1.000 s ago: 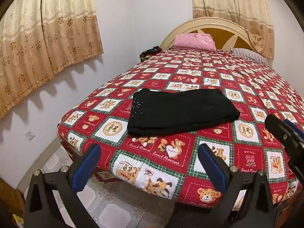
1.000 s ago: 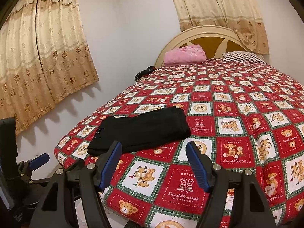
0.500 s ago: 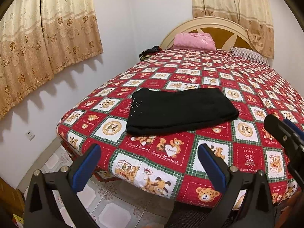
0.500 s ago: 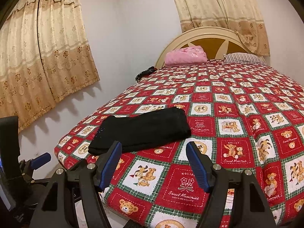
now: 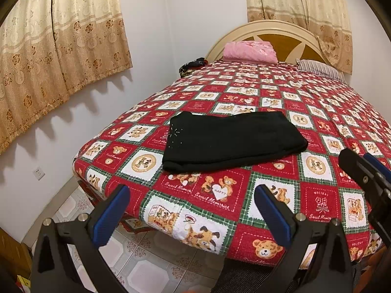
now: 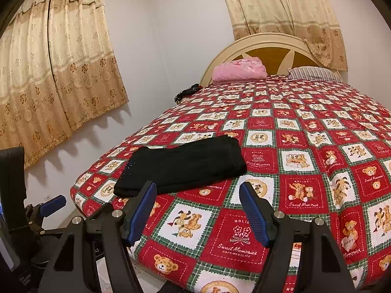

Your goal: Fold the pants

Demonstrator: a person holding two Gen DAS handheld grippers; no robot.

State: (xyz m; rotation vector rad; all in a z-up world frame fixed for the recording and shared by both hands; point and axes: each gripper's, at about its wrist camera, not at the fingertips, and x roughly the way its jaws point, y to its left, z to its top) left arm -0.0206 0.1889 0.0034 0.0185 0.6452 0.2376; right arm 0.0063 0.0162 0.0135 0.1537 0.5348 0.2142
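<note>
Left wrist view: the left gripper point(image 5: 190, 210) is sitting at 6 o'clock with its jaws standing wide apart and gripping nothing; only bedspread and floor tiles are showing between the blue pads point(image 5: 111, 216). The pants point(image 5: 232, 140), black and already folded into a flat oblong, are lying on the bedspread point(image 5: 220, 195) just above frame centre, toward 12 o'clock from the gripper and well apart from it, near the bed's foot corner. The right gripper point(image 5: 366, 173) is intruding at 3 o'clock, seen only in part. A pink bundle point(image 5: 250, 51) is resting against the headboard point(image 5: 281, 30) at 12 o'clock, with a striped pillow point(image 5: 320, 69) toward 1 o'clock and curtains point(image 5: 61, 48) hanging at 10 o'clock. Right wrist view: the right gripper point(image 6: 198, 212) is occupying 6 o'clock, jaws well open and empty, its pads point(image 6: 140, 213) touching no cloth. The pants point(image 6: 183, 166) are lying toward 11 o'clock from it, their near edge appearing just behind the tip of the left-hand finger; contact cannot be confirmed. The left gripper point(image 6: 52, 201) is showing at 8 o'clock, one blue pad visible. The pink bundle point(image 6: 238, 72) and the pillow point(image 6: 315, 73) are sitting at 12 to 1 o'clock.
</note>
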